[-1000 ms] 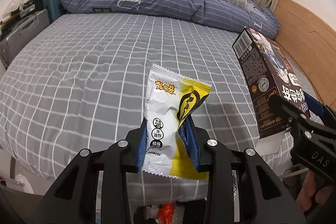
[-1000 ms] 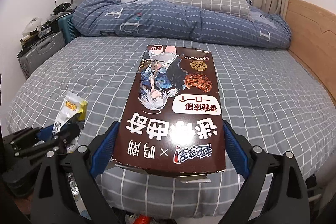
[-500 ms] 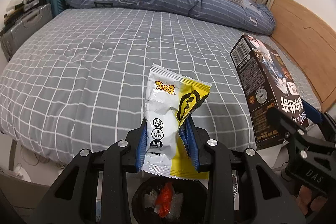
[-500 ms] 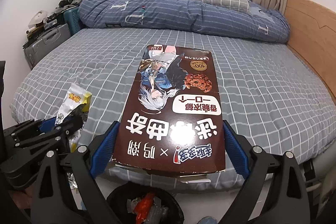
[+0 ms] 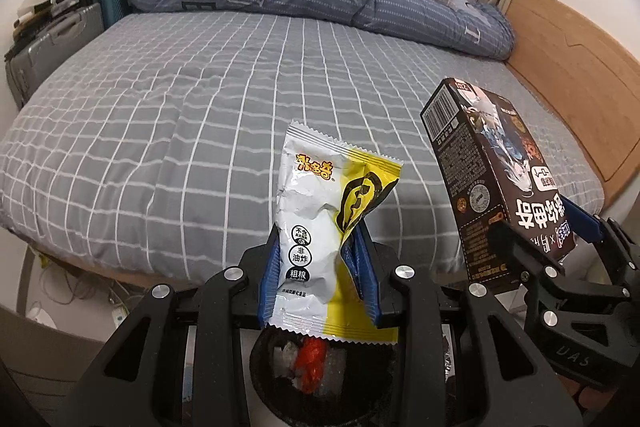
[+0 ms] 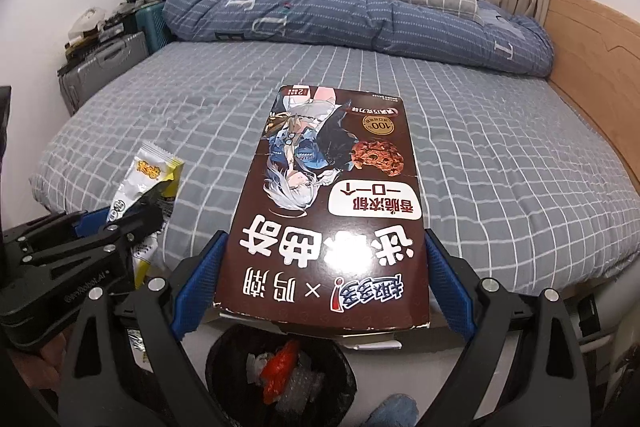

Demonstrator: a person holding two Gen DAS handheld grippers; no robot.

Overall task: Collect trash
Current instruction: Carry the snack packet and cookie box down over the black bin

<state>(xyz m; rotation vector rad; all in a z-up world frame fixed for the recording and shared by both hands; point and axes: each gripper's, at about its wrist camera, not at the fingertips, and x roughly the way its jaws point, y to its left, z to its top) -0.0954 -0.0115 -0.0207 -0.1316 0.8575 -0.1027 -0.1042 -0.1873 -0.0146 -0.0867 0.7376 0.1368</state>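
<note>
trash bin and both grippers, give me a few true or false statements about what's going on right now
1. The left gripper is shut on the snack wrapper. True.
2. The right gripper is open and holds nothing. False: it is shut on the brown cookie box, clamped across its width.
3. The trash bin below the grippers already has trash in it, including something red. True.
4. The snack wrapper lies flat on the bed. False: it is held up off the bed, above the bin.
5. The cookie box is already inside the bin. False: it is held above the bin's opening.
</note>
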